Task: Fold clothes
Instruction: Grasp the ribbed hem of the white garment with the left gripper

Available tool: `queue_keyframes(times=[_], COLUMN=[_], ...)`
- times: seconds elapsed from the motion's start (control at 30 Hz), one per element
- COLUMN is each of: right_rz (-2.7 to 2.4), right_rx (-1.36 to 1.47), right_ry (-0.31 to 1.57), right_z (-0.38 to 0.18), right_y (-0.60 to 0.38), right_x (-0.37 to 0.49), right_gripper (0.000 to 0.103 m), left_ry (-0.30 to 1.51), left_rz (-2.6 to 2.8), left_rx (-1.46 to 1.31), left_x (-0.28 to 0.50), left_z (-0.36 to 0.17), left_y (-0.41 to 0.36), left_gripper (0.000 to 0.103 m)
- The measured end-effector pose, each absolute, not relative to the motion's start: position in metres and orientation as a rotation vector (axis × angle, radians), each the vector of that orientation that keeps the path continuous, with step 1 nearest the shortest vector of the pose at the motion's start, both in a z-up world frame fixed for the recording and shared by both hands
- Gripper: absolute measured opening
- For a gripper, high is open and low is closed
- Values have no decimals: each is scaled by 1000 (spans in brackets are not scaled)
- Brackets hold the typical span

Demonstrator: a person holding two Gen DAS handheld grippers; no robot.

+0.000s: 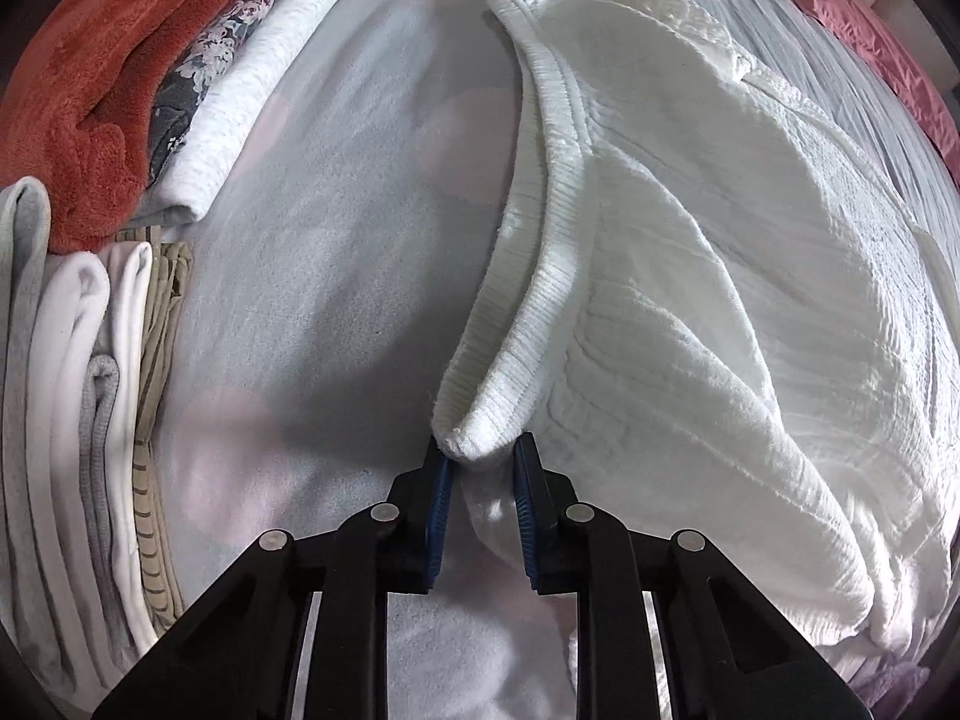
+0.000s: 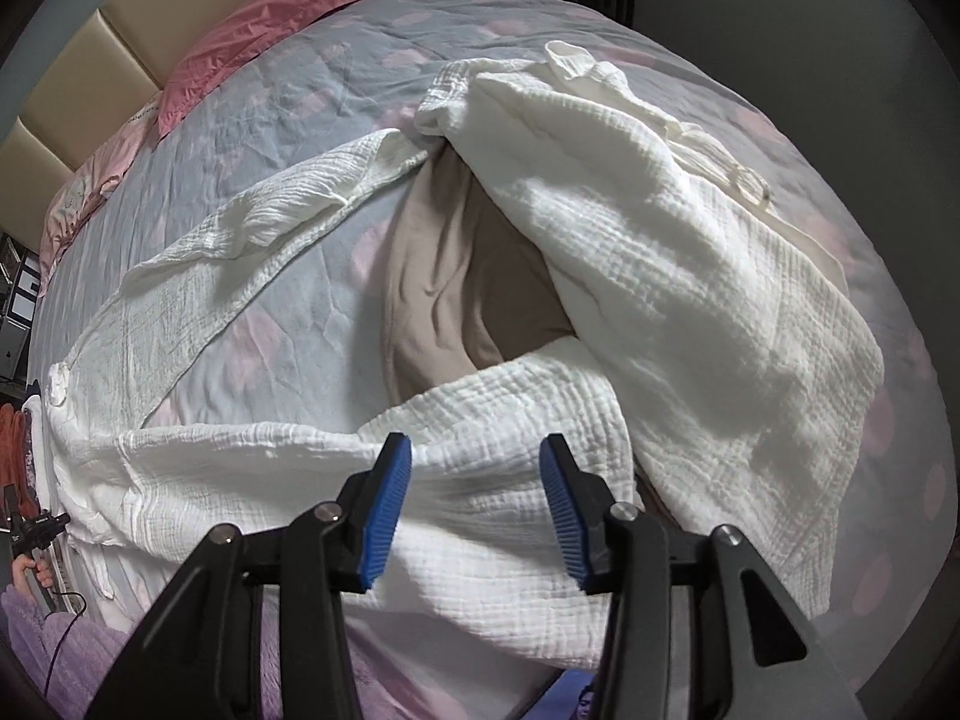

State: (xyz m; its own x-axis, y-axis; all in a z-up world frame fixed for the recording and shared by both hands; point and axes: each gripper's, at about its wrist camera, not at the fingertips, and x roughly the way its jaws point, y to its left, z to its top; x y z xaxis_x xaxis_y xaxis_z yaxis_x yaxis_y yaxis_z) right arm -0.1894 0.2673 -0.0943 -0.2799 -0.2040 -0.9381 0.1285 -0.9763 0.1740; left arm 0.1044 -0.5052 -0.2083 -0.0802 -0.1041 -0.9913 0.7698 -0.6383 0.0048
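Now left tool (image 1: 480,450) pinches white garment (image 1: 690,300) hem; right tool (image 2: 475,450) spread above it.

The white garment (image 2: 690,252) is crinkly, gauzy cotton-looking cloth, matt all over, with a ribbed knit hem (image 1: 528,324). The bedspread (image 1: 336,192) looks soft and slightly fuzzy. That rust-red towel (image 1: 90,72) is plush fleece. Both tongs have matt black plastic arms, shiny metal rivets (image 1: 384,513) and ridged blue rubbery pads (image 2: 384,516). The pink pillow (image 2: 270,18) has a faint sheen, and the headboard (image 2: 90,72) is smooth padded leatherette.
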Motion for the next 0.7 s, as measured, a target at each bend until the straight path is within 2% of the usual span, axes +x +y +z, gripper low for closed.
queue_keyframes(times=[0.13,0.2,0.5,0.7], right_rz=[-2328,-2301,-2206,-2248], right_rx=[1684,1663,1646,1624], right_ry=[-128,-97,38,68], right_z=[-102,-108,-156,-175], right_y=[228,202,92,58], right_x=[-212,-225,-278,-323], right_gripper=[42,42,42,29], left_ry=[591,579,551,454], left_rz=[-1722,-1722,-1609,-1575], left_rx=[1570,1542,1633,1681], left_x=[101,103,101,85], left_z=[-202,-194,-214,-221], left_y=[-496,-492,-491,-479], left_gripper=[15,14,14,14])
